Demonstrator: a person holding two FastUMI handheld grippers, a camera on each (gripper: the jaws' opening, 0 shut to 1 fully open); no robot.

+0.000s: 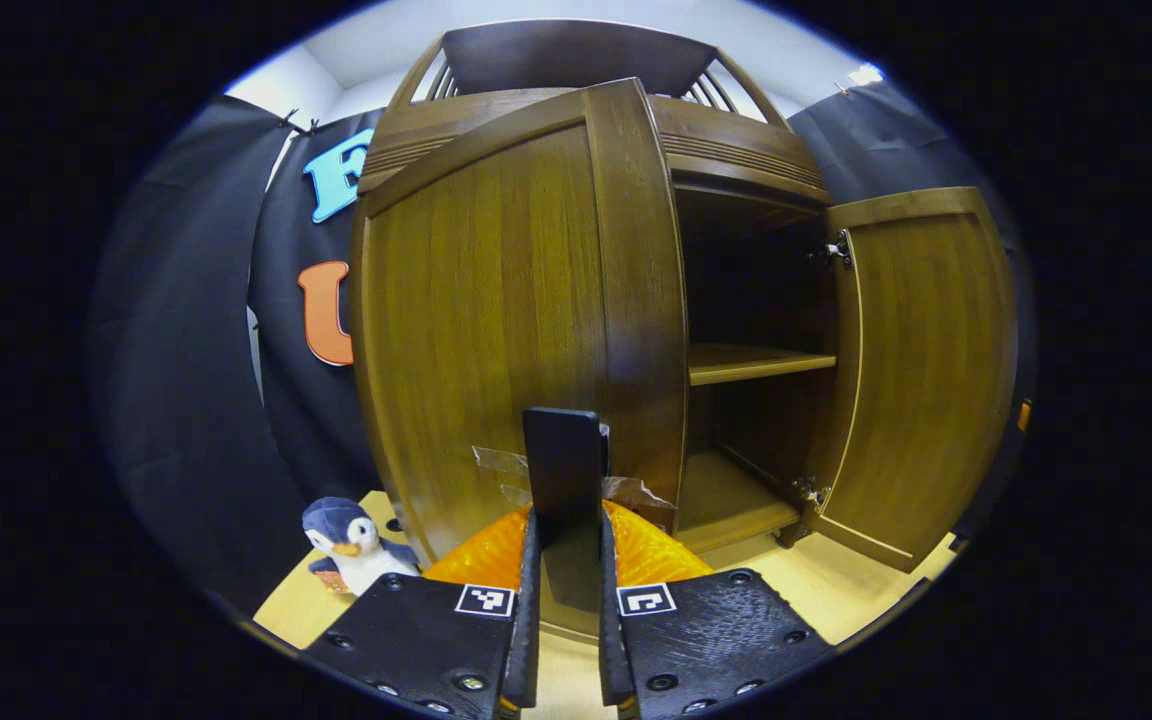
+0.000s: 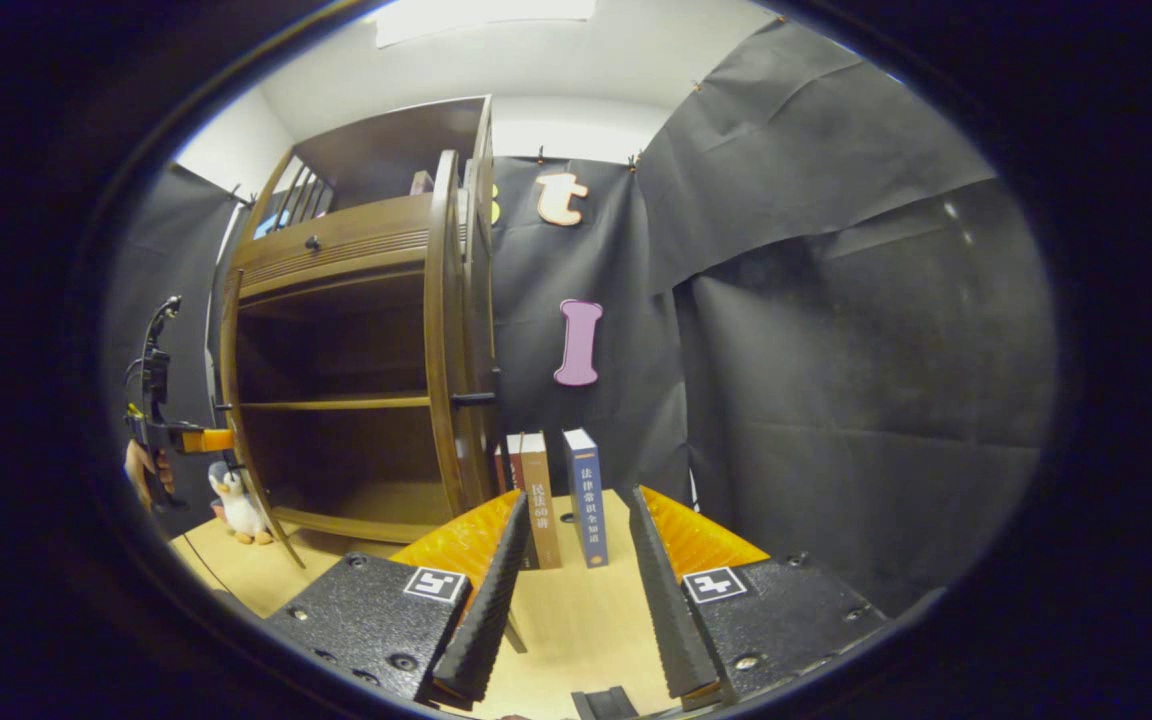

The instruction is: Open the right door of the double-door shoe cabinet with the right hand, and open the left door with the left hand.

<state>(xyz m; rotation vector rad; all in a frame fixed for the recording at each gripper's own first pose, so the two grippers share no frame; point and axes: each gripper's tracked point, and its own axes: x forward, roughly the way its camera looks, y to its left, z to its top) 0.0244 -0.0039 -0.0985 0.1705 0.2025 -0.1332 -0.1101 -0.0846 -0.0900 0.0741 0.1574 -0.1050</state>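
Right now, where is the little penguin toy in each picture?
Left gripper view: the penguin toy sits low on the left, on the table beside the cabinet's left door.
Right gripper view: it stands far left, near the cabinet's bottom corner.
Shared landmark: the cabinet's middle shelf.

Brown wooden shoe cabinet (image 1: 736, 160), both doors open.

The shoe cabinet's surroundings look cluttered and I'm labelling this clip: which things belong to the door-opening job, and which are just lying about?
Part of the job:
- left door, held at its handle by the left hand-held gripper
- right door, already swung open
- right hand-held gripper, open, holding nothing

Just lying about:
- penguin plush
- books
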